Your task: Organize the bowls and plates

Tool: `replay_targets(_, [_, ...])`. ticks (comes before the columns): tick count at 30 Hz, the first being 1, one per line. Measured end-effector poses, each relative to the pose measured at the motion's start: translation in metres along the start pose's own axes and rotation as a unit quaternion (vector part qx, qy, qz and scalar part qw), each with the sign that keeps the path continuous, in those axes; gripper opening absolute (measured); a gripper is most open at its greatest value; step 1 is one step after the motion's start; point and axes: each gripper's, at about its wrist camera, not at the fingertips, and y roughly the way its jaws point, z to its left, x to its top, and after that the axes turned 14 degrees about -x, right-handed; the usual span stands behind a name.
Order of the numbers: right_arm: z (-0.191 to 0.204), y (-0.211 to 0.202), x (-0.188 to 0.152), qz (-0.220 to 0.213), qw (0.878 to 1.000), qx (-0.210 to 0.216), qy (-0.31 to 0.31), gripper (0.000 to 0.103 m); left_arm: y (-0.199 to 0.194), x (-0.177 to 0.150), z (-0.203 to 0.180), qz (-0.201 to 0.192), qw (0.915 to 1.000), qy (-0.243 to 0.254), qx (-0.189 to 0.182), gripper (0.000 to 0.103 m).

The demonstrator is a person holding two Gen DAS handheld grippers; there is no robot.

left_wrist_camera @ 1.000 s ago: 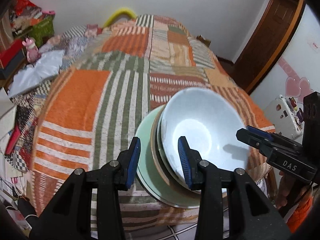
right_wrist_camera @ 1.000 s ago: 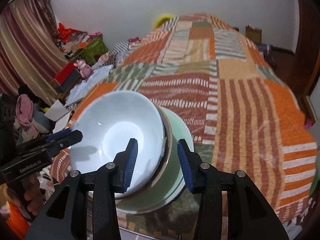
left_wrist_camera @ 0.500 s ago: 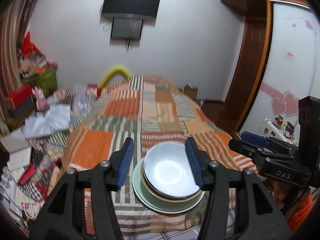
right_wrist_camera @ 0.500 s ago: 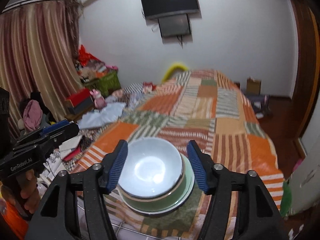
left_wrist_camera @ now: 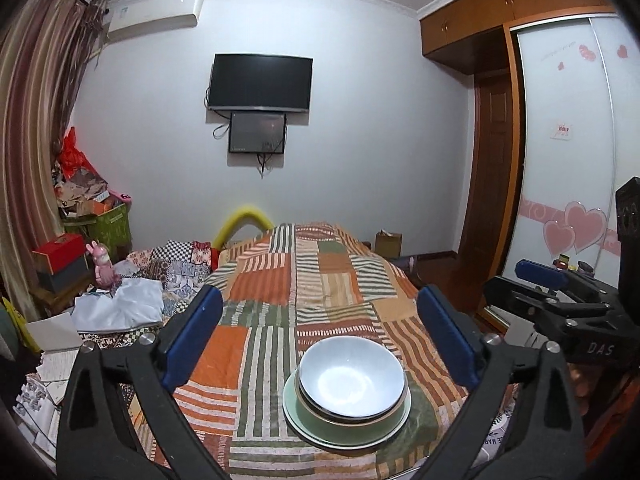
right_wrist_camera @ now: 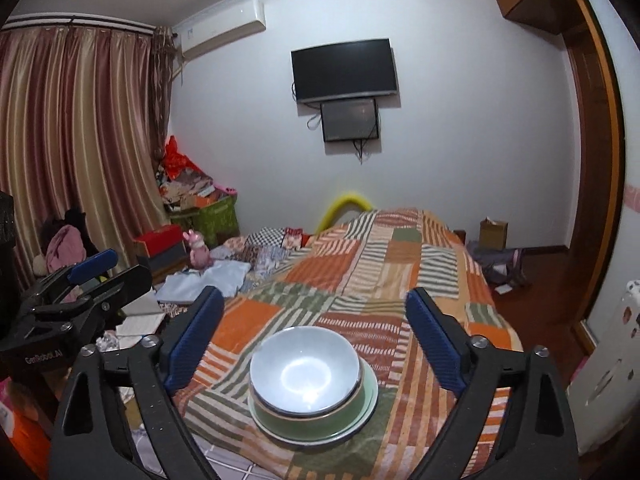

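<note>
We are holding the left gripper (left_wrist_camera: 318,336) and the right gripper (right_wrist_camera: 314,338) above the bed's near end, both with jaws spread wide and gripping nothing. Below them the white bowl (left_wrist_camera: 351,376) is sitting nested in a green bowl (left_wrist_camera: 352,420) on a green plate (left_wrist_camera: 396,428), atop the patchwork blanket (left_wrist_camera: 280,292). The soft bedding is giving the stack a poor footing near the edge; we judge a nudge could tip it onto the floor.

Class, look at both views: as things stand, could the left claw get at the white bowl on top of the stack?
Probably yes. The left claw is wide open and empty, the white bowl sits uncovered on top of the stack, and nothing lies between them.
</note>
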Motion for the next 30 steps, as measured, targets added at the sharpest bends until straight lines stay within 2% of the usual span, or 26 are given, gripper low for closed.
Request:
replay_targets(3, [0.0,-0.007,-0.001,-0.015,1.0,-0.012,0.003,0.103,-0.003,0.001,-0.001,-0.009,1.0,0.002,0.003,0.101])
replay_targets(10, [-0.002,-0.012,0.0,-0.017,1.0,0.0,0.02,0.103,-0.009,0.001,-0.001,-0.017,0.9998,0.003,0.001,0.102])
replay_targets(30, [0.001,-0.023,-0.003,-0.03,0.999,-0.011,0.008,0.103,-0.011,-0.002,-0.006,-0.02,0.9998,0.003,-0.006,0.102])
